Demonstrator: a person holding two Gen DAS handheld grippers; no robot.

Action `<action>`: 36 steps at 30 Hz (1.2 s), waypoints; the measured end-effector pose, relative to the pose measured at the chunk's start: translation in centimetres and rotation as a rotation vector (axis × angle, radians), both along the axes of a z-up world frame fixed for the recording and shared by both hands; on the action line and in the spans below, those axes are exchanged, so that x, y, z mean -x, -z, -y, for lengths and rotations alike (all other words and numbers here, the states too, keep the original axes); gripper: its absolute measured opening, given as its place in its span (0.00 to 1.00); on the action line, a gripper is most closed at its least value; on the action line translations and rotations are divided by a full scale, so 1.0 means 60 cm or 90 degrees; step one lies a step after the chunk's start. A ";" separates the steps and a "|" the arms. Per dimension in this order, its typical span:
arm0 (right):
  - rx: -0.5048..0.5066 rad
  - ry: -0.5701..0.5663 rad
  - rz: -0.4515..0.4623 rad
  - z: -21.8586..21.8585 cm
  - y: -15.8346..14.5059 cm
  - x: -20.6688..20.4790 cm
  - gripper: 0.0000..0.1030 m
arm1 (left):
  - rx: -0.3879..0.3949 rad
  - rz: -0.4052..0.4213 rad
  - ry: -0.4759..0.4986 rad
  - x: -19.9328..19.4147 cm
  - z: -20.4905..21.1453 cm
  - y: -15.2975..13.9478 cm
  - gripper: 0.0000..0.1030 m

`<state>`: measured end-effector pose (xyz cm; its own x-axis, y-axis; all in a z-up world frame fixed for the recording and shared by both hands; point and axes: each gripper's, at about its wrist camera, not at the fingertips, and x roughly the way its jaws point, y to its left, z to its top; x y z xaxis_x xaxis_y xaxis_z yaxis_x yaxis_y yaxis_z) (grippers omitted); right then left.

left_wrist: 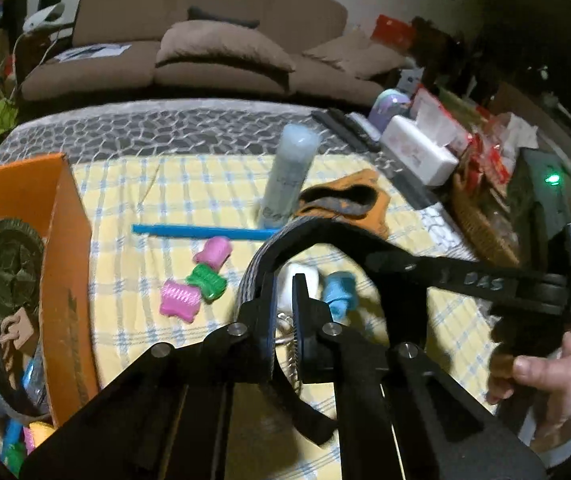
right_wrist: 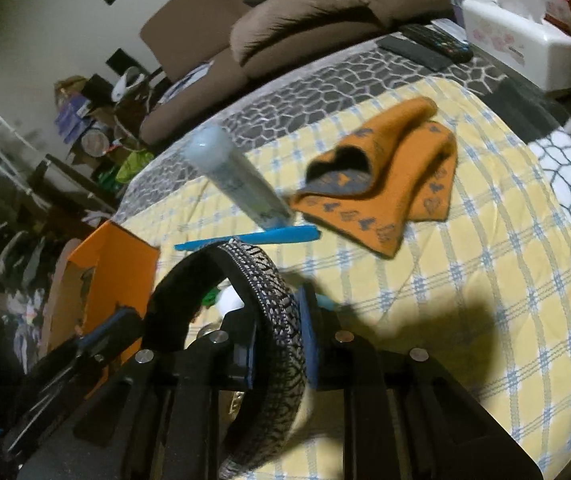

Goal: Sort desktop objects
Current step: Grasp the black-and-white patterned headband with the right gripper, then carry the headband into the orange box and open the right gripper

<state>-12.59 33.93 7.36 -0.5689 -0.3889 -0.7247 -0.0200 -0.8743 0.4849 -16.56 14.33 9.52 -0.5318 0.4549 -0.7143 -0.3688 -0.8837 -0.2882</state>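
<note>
Both grippers hold one patterned grey-black belt (left_wrist: pixel 285 240) that arches above the yellow checked cloth (left_wrist: pixel 133 184). My left gripper (left_wrist: pixel 284 300) is shut on one end; my right gripper (right_wrist: pixel 276 320) is shut on the belt (right_wrist: pixel 269 280) too, and it shows in the left wrist view (left_wrist: pixel 485 280) at the right. On the cloth lie a pale tube bottle (left_wrist: pixel 291 168), a blue stick (left_wrist: pixel 205 232), pink and green clips (left_wrist: pixel 201 280), a blue clip (left_wrist: pixel 339 292) and an orange cloth (right_wrist: pixel 389 184).
An open orange box (left_wrist: pixel 61 264) with several items inside stands at the left. A white tissue box (left_wrist: pixel 417 152), remote controls (right_wrist: pixel 429 46) and snack packs line the far right. A brown sofa (left_wrist: pixel 213 40) stands behind the table.
</note>
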 end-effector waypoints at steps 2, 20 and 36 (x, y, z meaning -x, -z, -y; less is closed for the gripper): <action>-0.008 0.003 0.004 0.000 0.000 0.001 0.16 | 0.014 0.023 -0.006 0.005 0.000 0.016 0.07; 0.007 -0.010 -0.014 0.007 -0.011 -0.004 0.17 | 0.061 0.036 -0.012 -0.005 -0.008 0.038 0.23; 0.061 -0.078 -0.075 0.135 -0.088 -0.003 0.17 | -0.020 -0.003 -0.104 -0.025 0.173 -0.063 0.24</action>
